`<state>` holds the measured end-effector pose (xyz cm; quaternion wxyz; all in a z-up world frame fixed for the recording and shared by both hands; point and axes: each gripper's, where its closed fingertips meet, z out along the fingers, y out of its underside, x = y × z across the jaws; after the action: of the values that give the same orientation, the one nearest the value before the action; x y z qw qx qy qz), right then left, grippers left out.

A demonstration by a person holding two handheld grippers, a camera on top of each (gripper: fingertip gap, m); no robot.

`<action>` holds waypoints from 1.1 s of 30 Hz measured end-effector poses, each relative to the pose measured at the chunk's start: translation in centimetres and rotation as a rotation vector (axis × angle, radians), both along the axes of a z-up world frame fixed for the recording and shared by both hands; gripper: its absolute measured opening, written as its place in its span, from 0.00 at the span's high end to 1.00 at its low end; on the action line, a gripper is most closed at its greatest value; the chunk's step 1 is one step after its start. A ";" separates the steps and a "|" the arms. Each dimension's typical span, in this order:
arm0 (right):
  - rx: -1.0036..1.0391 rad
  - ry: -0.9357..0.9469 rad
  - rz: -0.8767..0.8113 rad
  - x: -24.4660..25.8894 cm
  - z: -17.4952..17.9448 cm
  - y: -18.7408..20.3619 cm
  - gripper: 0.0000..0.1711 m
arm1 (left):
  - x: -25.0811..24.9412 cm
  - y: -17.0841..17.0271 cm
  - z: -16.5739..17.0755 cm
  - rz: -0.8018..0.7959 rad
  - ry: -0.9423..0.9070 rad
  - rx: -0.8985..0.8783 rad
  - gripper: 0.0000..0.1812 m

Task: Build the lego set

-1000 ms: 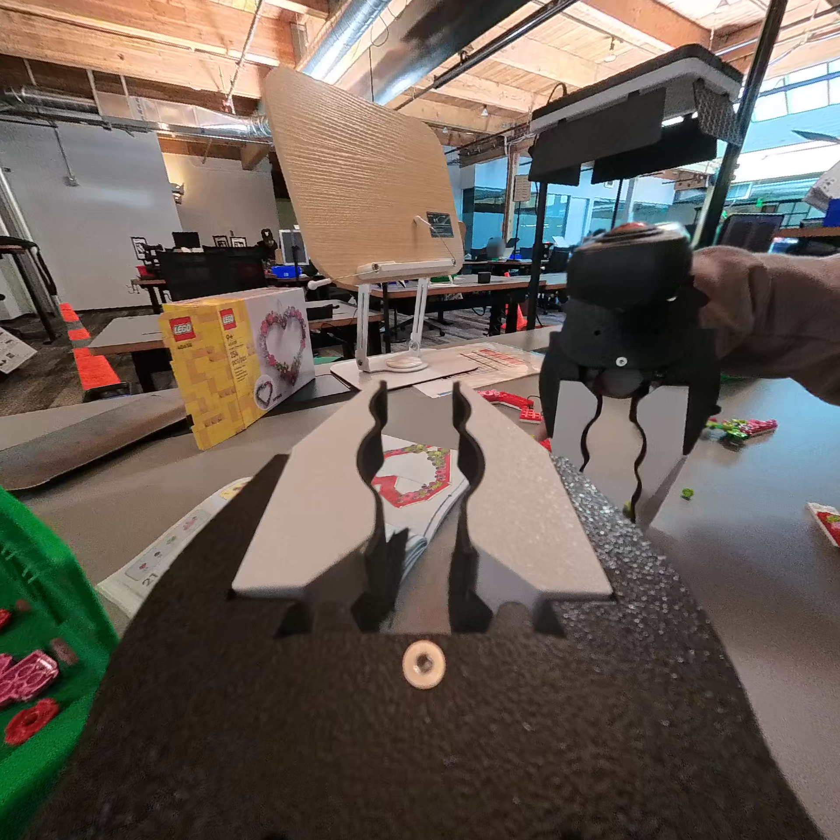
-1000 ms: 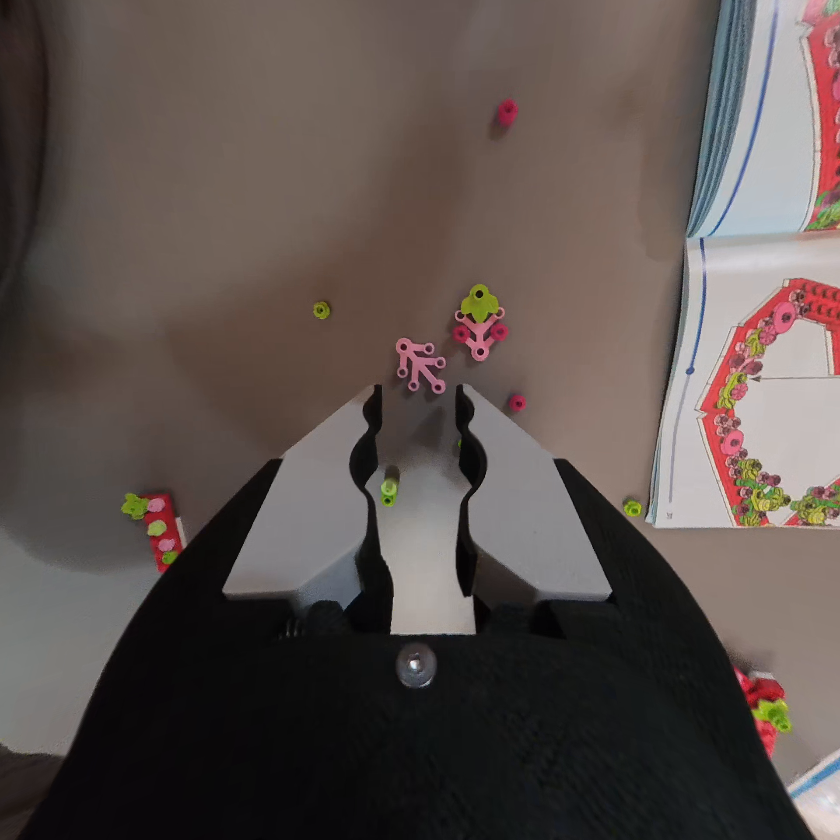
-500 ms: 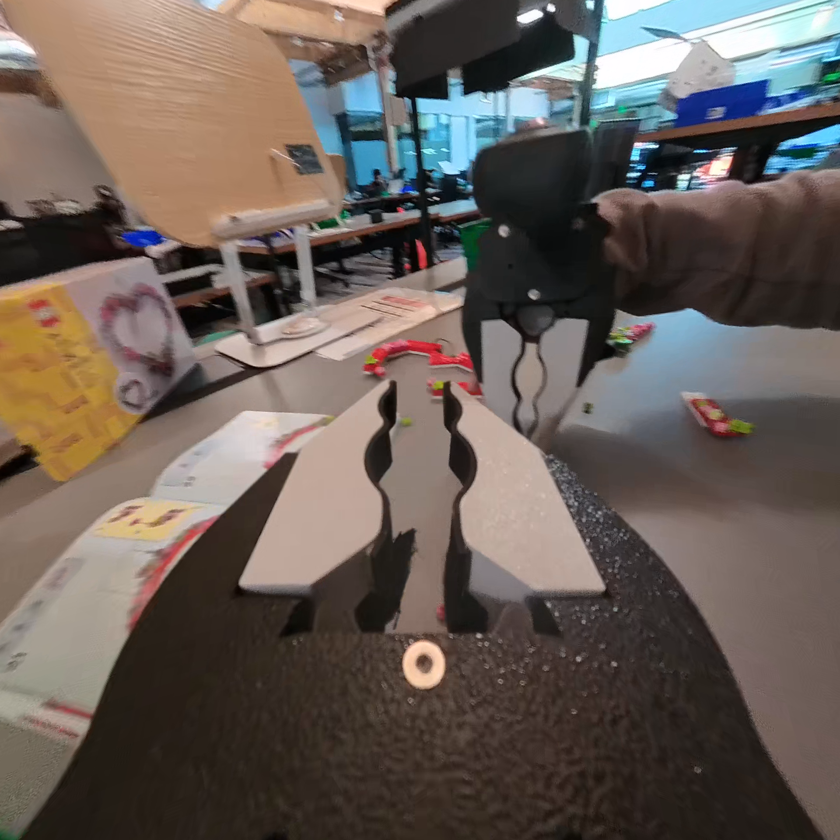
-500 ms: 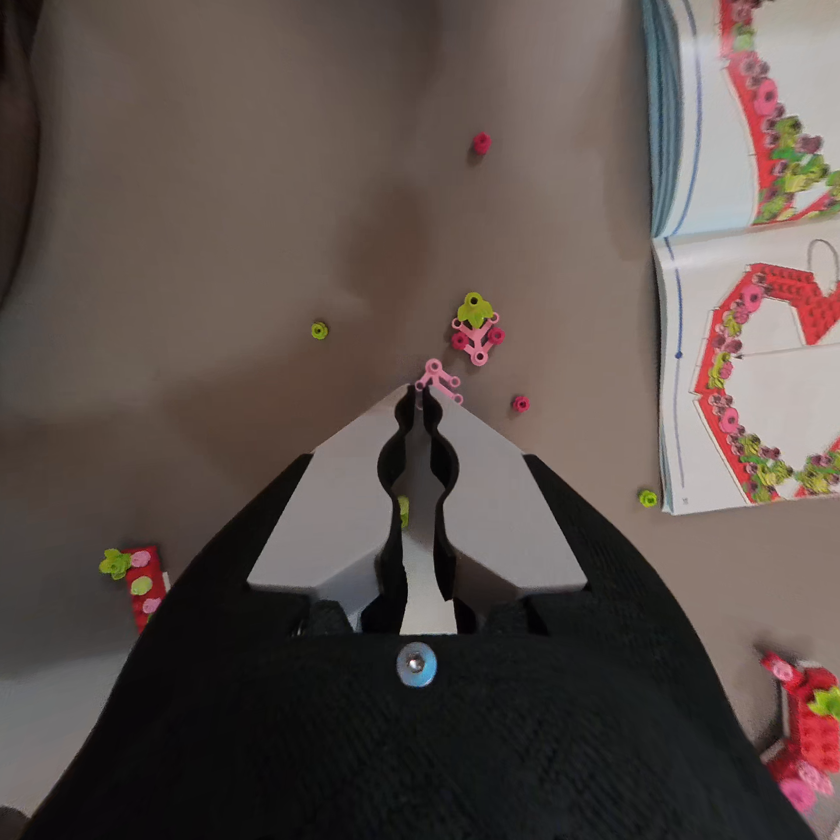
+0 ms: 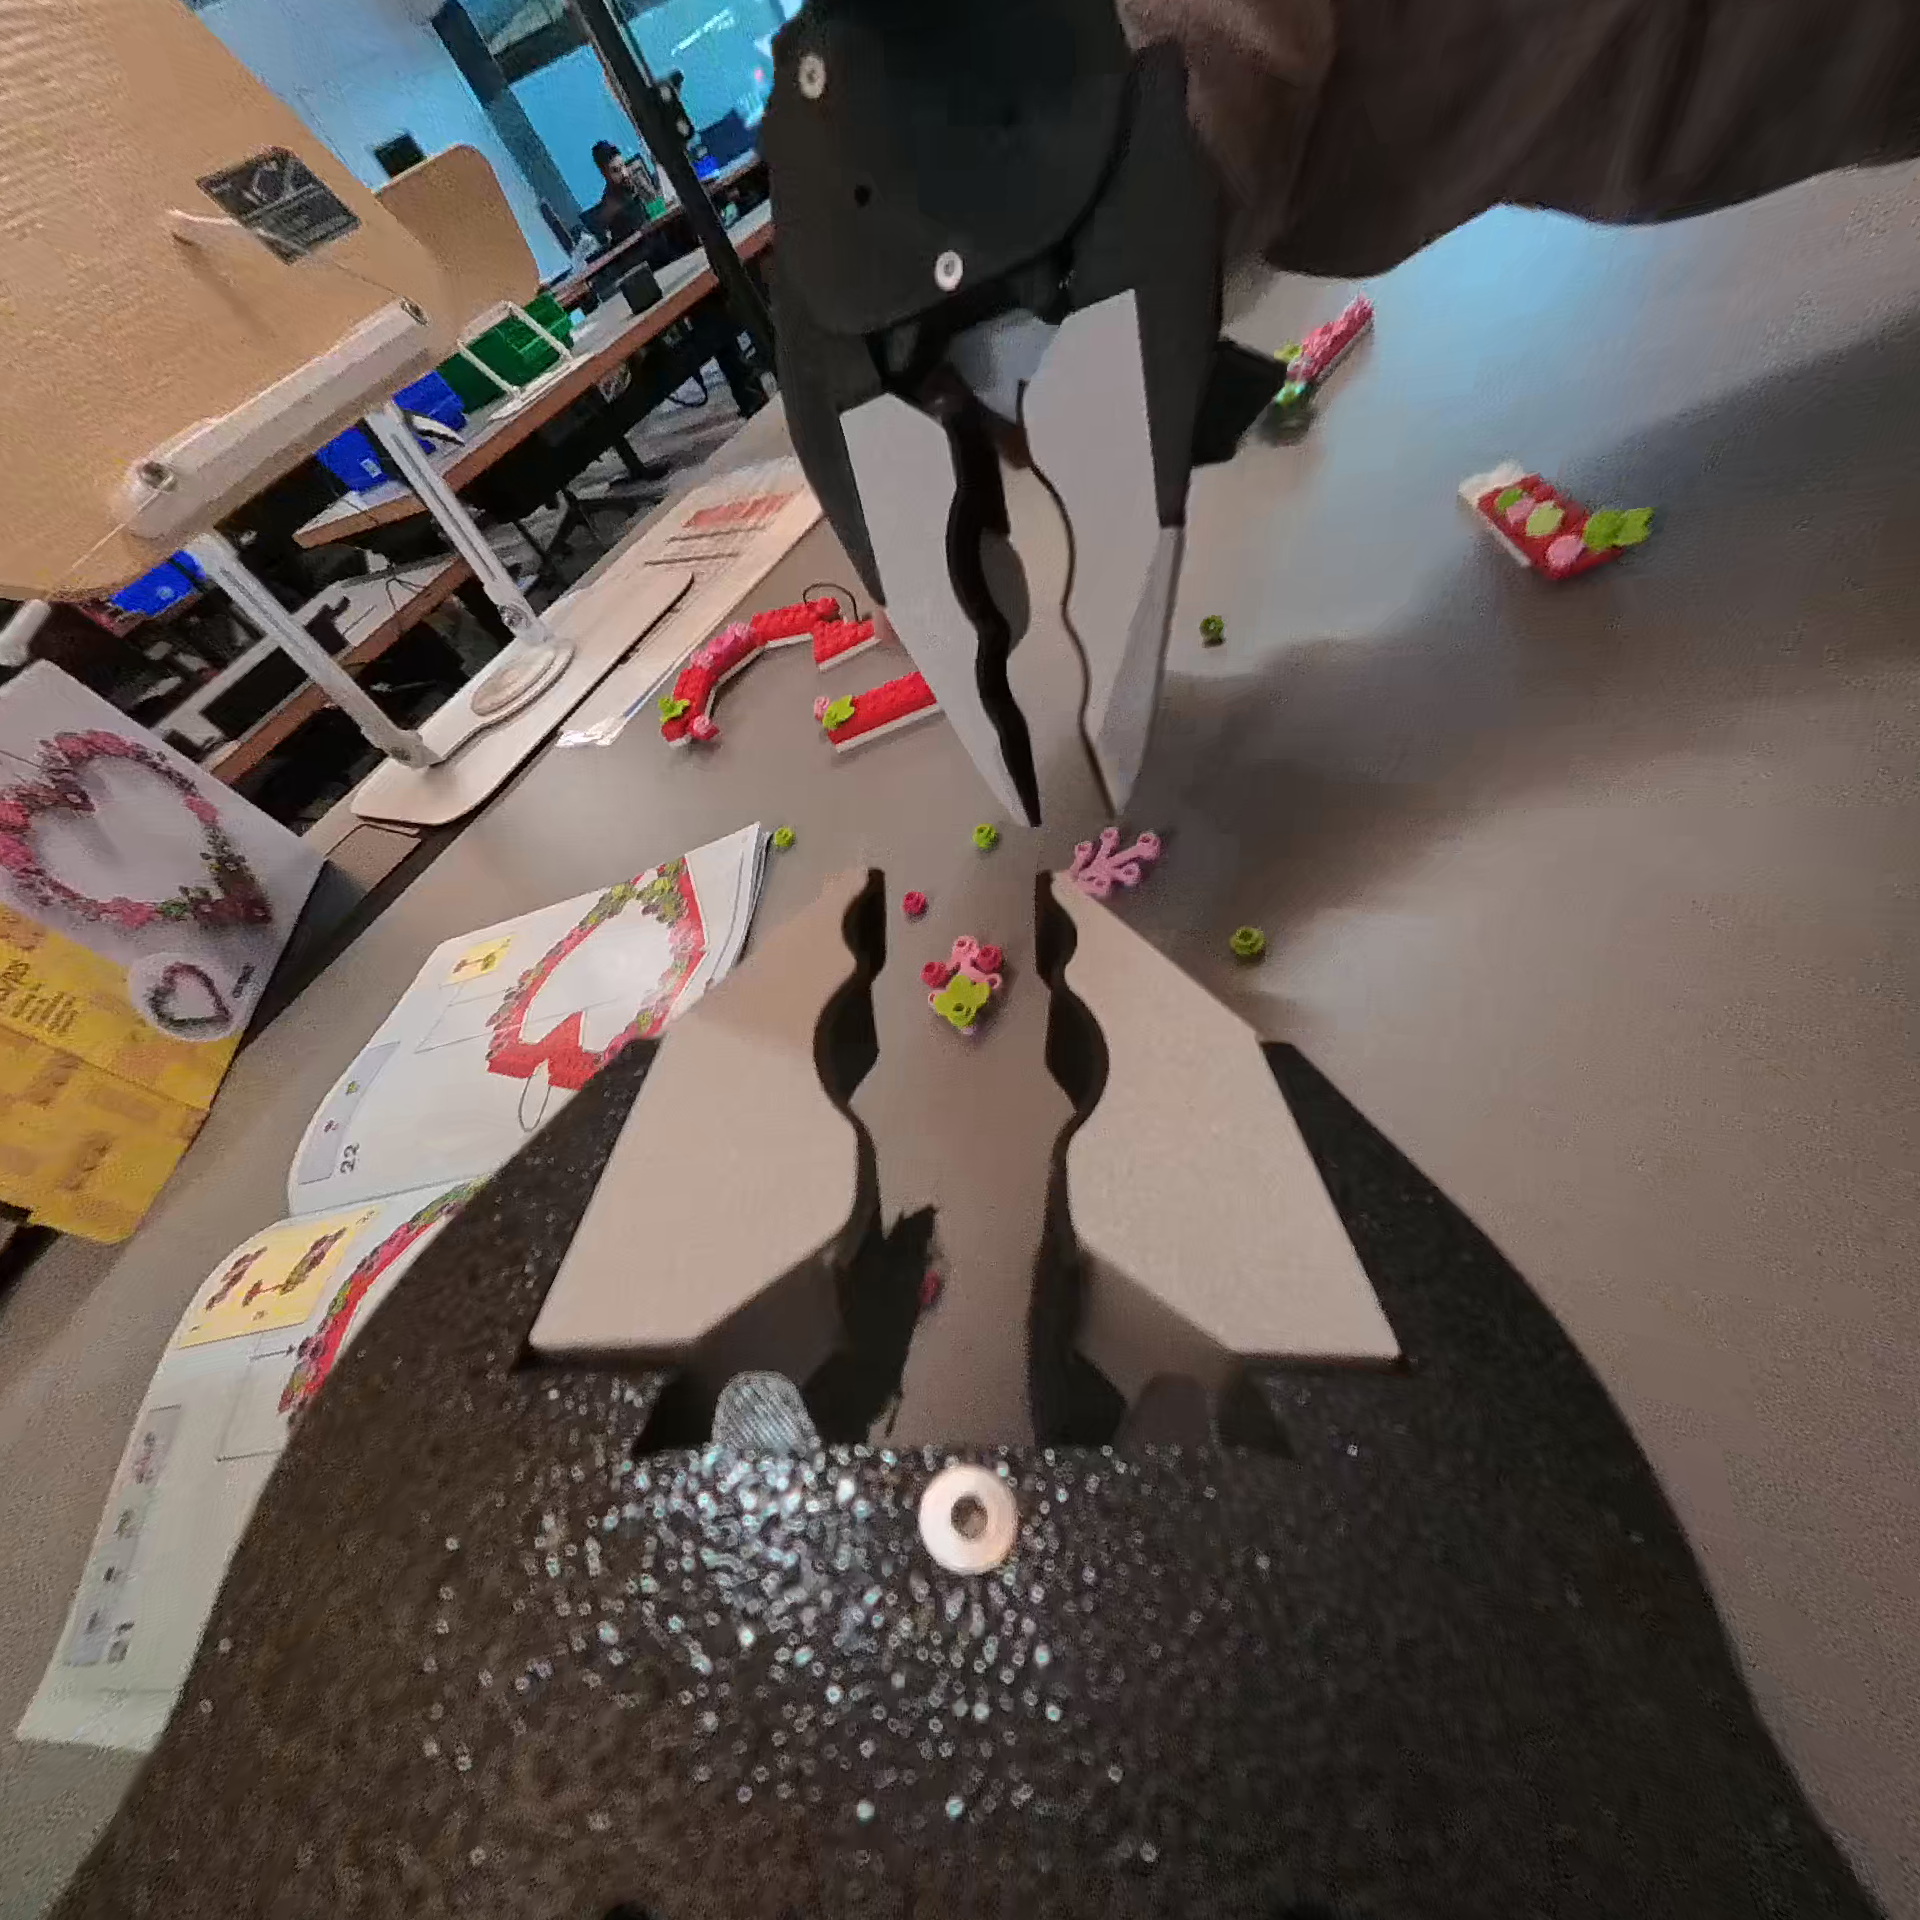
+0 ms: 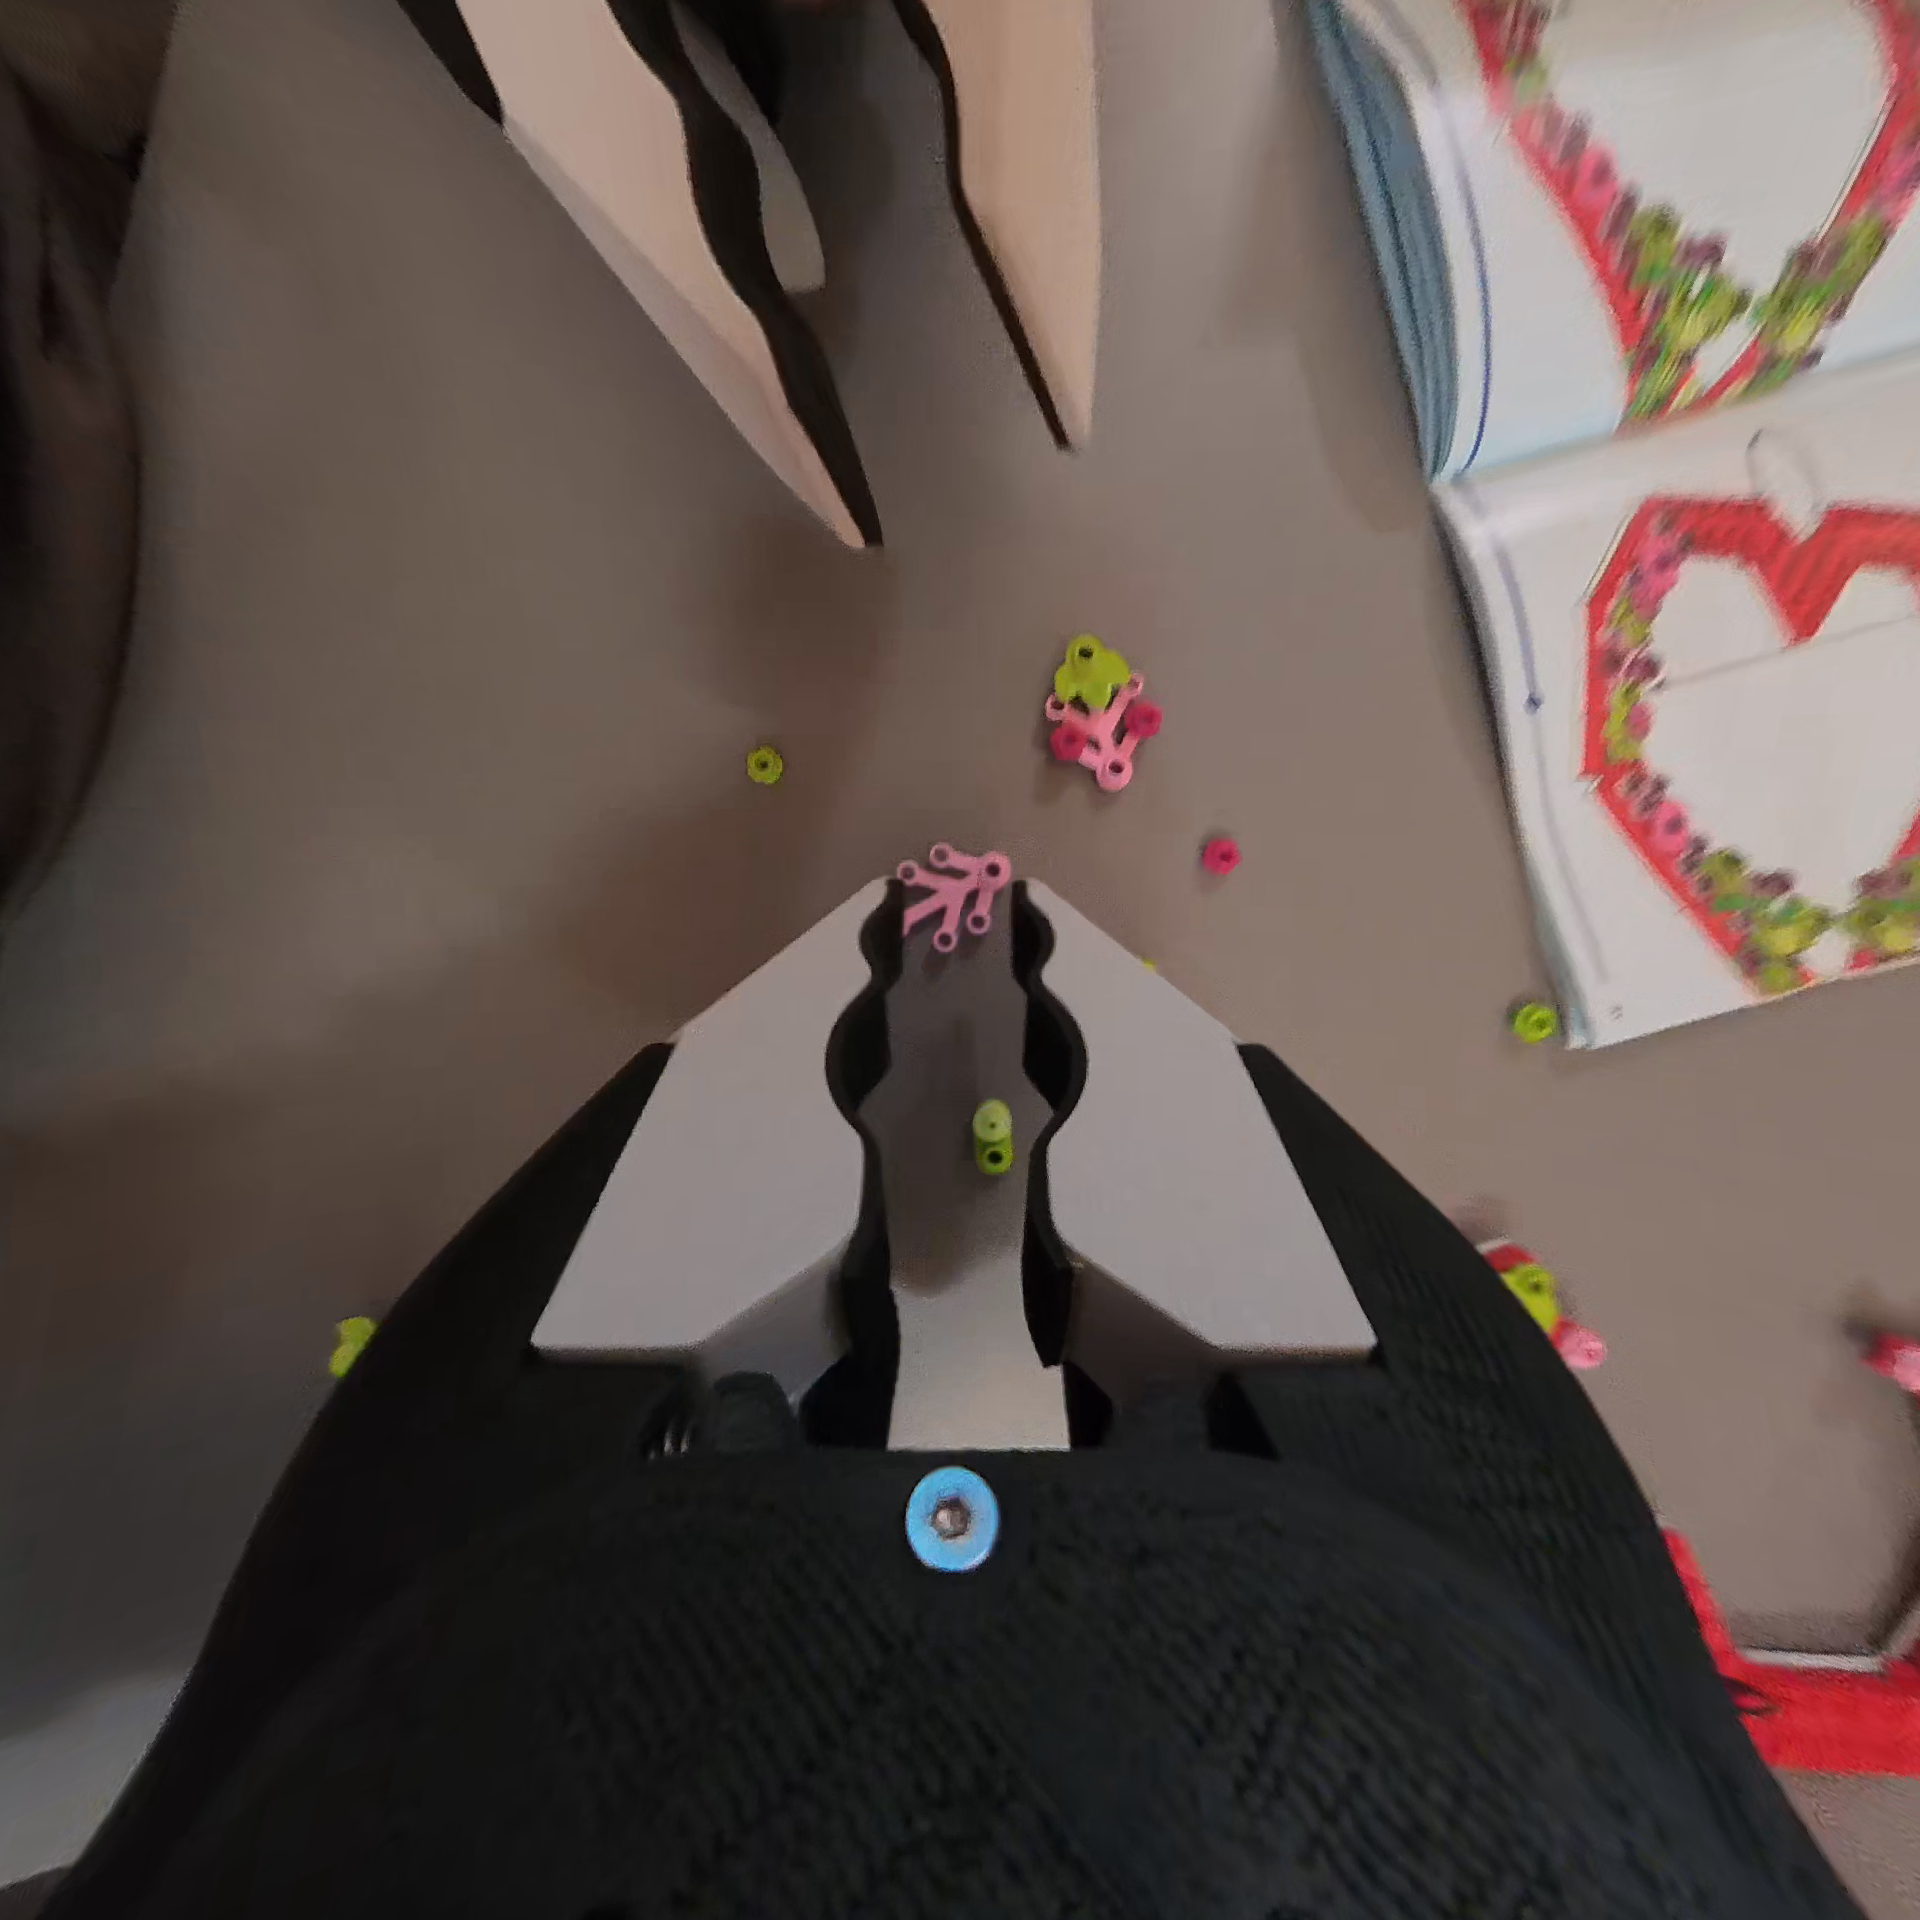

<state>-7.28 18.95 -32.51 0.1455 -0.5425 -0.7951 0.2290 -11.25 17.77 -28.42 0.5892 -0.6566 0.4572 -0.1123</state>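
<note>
Over the grey table (image 5: 1558, 1039), the left wrist view shows the left gripper (image 5: 961, 894) low and level, its jaws parted by a moderate gap and holding nothing; a small pink-and-lime flower cluster (image 5: 961, 982) lies on the table in line with that gap. Just beyond, the right gripper (image 5: 1070, 816) points steeply down, tips close to the table, with a bare pink branch piece (image 5: 1114, 858) lying just beside its tips. Red wreath segments (image 5: 769, 660) sit farther back, and the open instruction booklet (image 5: 582, 997) lies to the left.

From the right wrist view, the right gripper (image 6: 951, 888) is open by a moderate gap and empty (the pink branch piece (image 6: 951, 894) lies flat at the mouth, between the tips but not pinched). The flower cluster (image 6: 1098, 712) rests near, up and right. A lime stud (image 6: 992, 1136) lies under the gap.

The step in hand looks like picking up the branch piece. Next, the tips need to straddle its thin stem squarely and close gently, since so flat a part could skid away.
</note>
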 end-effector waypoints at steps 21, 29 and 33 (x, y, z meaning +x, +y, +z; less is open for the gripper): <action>-0.067 0.078 -0.409 0.6 -1.8 -1.1 0.88 | -3.7 1.7 1.6 0.163 -0.199 -0.026 0.88; 0.020 0.076 -0.420 0.1 -2.0 0.0 0.97 | -3.5 1.7 1.2 0.156 -0.196 -0.045 0.88; 0.030 0.090 -0.400 -0.1 -2.0 0.0 0.97 | -3.2 1.5 0.9 0.138 -0.174 -0.049 0.88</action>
<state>-7.40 18.98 -34.50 0.2315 -0.6765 -0.6676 0.2075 -14.48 19.28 -27.54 0.6168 -0.6885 0.3551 -0.1393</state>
